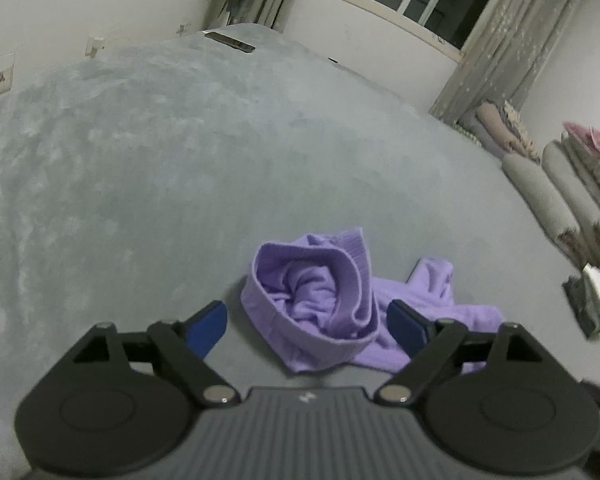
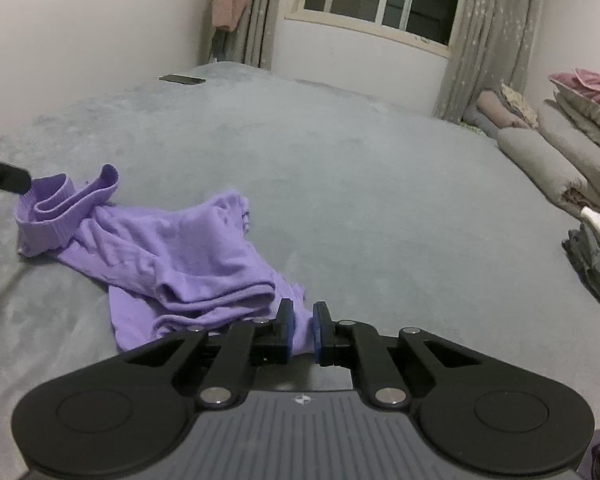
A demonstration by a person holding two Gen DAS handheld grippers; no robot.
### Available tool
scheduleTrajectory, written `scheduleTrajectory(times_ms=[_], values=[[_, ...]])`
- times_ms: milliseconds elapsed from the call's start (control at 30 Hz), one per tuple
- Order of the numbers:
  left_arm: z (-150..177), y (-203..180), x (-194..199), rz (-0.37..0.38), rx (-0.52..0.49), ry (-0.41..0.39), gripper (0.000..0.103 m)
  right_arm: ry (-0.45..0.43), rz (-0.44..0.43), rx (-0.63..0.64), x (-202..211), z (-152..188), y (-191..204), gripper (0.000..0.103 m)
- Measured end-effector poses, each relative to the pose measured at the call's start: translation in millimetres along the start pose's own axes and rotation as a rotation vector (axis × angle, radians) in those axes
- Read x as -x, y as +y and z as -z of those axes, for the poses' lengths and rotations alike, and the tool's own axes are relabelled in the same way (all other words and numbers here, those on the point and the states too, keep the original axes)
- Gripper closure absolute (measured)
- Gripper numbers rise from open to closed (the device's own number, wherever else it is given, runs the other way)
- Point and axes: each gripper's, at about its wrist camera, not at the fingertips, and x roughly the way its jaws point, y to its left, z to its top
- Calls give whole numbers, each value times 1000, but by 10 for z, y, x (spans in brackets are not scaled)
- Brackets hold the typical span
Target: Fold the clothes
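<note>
R gripper (image 2: 301,328) clamps purple garment (image 2: 172,256) hem to anchor it; L gripper (image 1: 306,326) gapes wide round ribbed waistband (image 1: 356,280), prob. lining up a grab.

No readable text, number or brand name showed in either view. The only mark was a small pale emblem, a four-pointed shape, stamped on the ribbed grey housing of the left gripper (image 1: 305,322), at the middle of the housing's front edge in the left wrist view; it held no letters. The same emblem sat in the same place on the ribbed housing of the right gripper (image 2: 301,326) in the right wrist view, also without letters. A small plate (image 1: 2,81) on the wall at the left of the left wrist view bore a dark smudge, too blurred to read as writing.
</note>
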Motion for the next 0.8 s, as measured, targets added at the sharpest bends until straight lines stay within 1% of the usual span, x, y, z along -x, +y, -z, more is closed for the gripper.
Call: scheduleTrajectory(times_ms=[33,100,133,167,267,367,400,433,467,533,567,667,700,767,800], values=[[22,-10,-6,-7,-10,3,16,0,3,-11,-3,-9,-10,94],[61,-20,-41,-26,-26,14,16,4,8,-35,-10,-25,-24,90],[79,-22,-65,-37,-34,22,16,9,11,-47,-16,-31,-29,85],[95,-27,-82,-45,-40,28,16,15,16,-50,-27,-29,-25,82],[124,-70,-76,-35,-54,28,17,38,20,-54,-60,-21,-37,79],[132,-100,-48,-48,-77,14,24,53,24,-61,-82,-22,-51,73],[123,-85,-47,-53,-74,16,29,54,26,-64,-86,-22,-55,72],[112,-58,-39,-55,-62,19,35,56,27,-66,-90,-23,-59,69],[99,-28,-30,-56,-47,20,36,54,30,-77,-89,-30,-77,65],[54,51,2,-57,-3,16,42,48,36,-98,-86,-44,-114,60],[32,91,17,-58,18,14,42,44,45,-116,-80,-51,-152,58],[-42,206,74,-57,72,-7,42,46,84,-173,-83,-57,-253,57],[-62,240,90,-56,86,-14,42,54,86,-184,-92,-48,-282,57],[-69,278,94,-50,104,-14,38,69,80,-193,-98,-25,-331,57],[-63,276,87,-33,107,-8,35,69,60,-199,-89,-19,-343,57]])
